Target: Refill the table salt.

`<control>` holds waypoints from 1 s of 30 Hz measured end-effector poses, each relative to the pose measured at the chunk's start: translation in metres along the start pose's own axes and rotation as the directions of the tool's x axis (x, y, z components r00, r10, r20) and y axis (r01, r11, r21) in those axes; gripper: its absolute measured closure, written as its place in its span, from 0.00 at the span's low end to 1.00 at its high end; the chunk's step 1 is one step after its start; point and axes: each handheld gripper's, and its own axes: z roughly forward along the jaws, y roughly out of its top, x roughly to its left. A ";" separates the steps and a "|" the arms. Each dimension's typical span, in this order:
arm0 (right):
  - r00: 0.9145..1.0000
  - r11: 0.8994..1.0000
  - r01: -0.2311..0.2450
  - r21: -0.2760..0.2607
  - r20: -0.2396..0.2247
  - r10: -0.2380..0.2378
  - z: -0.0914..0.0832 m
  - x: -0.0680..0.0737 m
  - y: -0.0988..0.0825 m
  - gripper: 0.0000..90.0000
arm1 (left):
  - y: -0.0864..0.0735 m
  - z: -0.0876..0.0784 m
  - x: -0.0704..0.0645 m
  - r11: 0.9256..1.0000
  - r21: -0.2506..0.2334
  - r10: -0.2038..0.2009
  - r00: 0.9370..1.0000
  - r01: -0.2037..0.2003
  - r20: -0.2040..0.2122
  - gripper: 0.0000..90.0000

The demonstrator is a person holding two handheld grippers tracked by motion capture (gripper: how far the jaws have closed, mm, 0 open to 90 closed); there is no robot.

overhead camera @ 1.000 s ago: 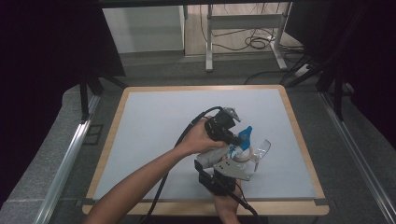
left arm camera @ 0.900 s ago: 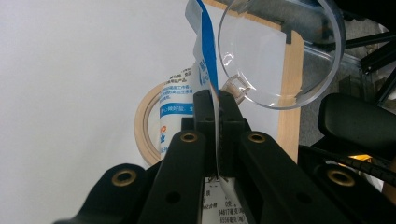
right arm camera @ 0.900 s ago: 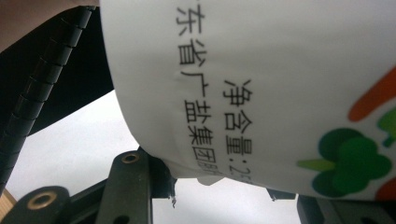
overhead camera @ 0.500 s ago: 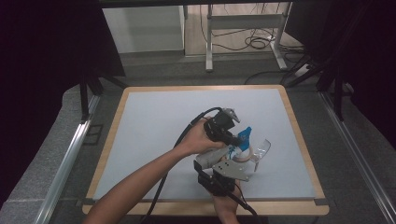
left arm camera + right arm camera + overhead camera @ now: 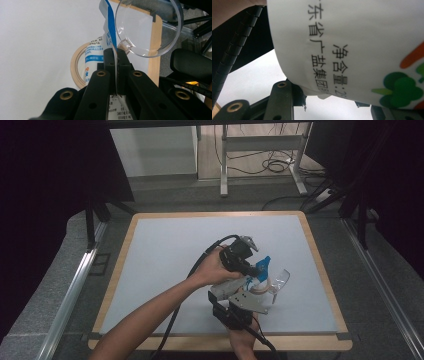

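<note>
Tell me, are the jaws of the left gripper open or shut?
Shut. In the left gripper view, the left gripper has its two black jaws pressed together on the thin top edge of the white and blue bag.

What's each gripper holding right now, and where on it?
Both hold one printed white bag. The left gripper is shut on a thin flap at the bag's blue-and-white end. The right gripper clamps across the bag's body.
</note>
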 end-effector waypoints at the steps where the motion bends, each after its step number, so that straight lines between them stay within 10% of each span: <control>1: 1.000 1.000 0.001 -0.002 0.001 -0.001 0.000 0.000 0.000 0.60 | 0.000 0.000 0.000 1.000 -0.001 -0.002 1.000 0.002 0.001 1.00; 30: 1.000 1.000 0.003 0.003 -0.001 -0.003 0.004 0.002 0.000 0.60 | -0.003 -0.001 0.004 1.000 0.005 -0.008 1.000 0.008 0.007 1.00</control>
